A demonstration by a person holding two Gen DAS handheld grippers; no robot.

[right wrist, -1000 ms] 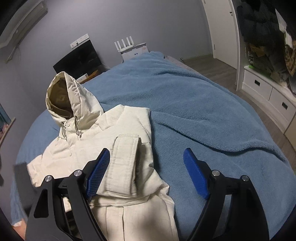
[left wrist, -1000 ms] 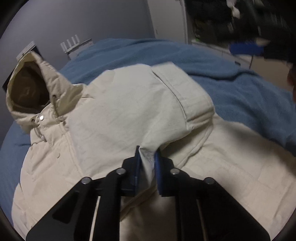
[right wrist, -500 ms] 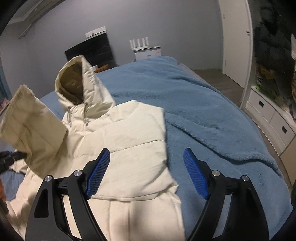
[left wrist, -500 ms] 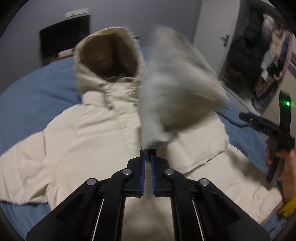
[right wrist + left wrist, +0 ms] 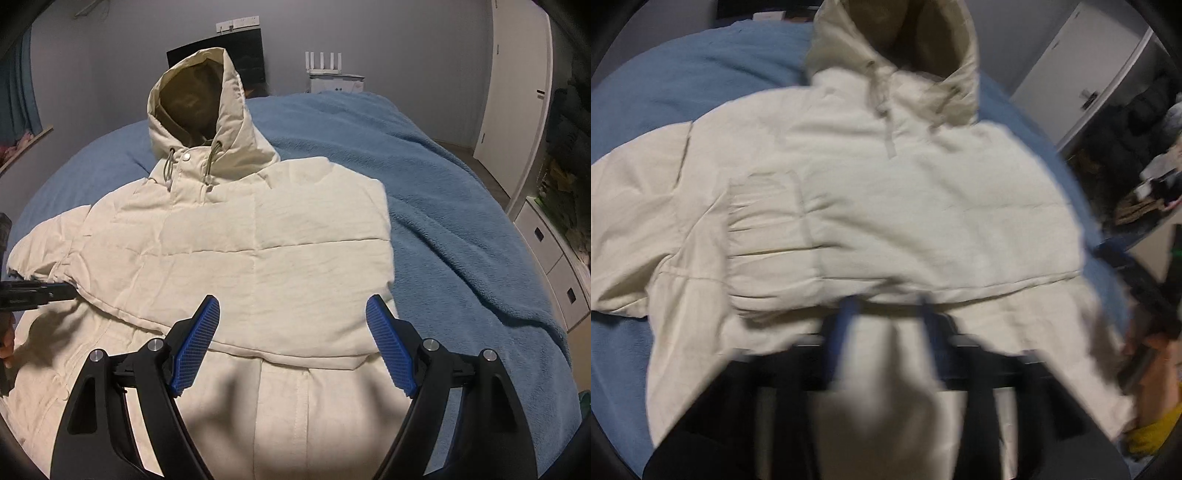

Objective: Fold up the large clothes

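Note:
A cream hooded padded jacket (image 5: pixel 258 240) lies front up on a blue blanket (image 5: pixel 443 184), hood (image 5: pixel 195 96) at the far end. One sleeve (image 5: pixel 44 243) is spread out to the jacket's left. My left gripper (image 5: pixel 886 321) is blurred over the hem, and its jaws are opening. A loose lump of cream cloth (image 5: pixel 886 387) sits between them and the pads stand off it. In the right wrist view its black tip (image 5: pixel 55 293) lies by that sleeve. My right gripper (image 5: pixel 291 328) hangs open above the lower front with nothing in it.
A white router (image 5: pixel 328 70) and a dark screen (image 5: pixel 221 48) stand behind the bed. A white door (image 5: pixel 517 92) and white drawers (image 5: pixel 554 258) are at the right, with piled clothes (image 5: pixel 1126 155) beyond. A hand (image 5: pixel 1156 369) holds the right gripper.
The left gripper swung the sleeve off the chest to the jacket's left side, then parted its jaws. The right gripper moved over the jacket's lower front, still open.

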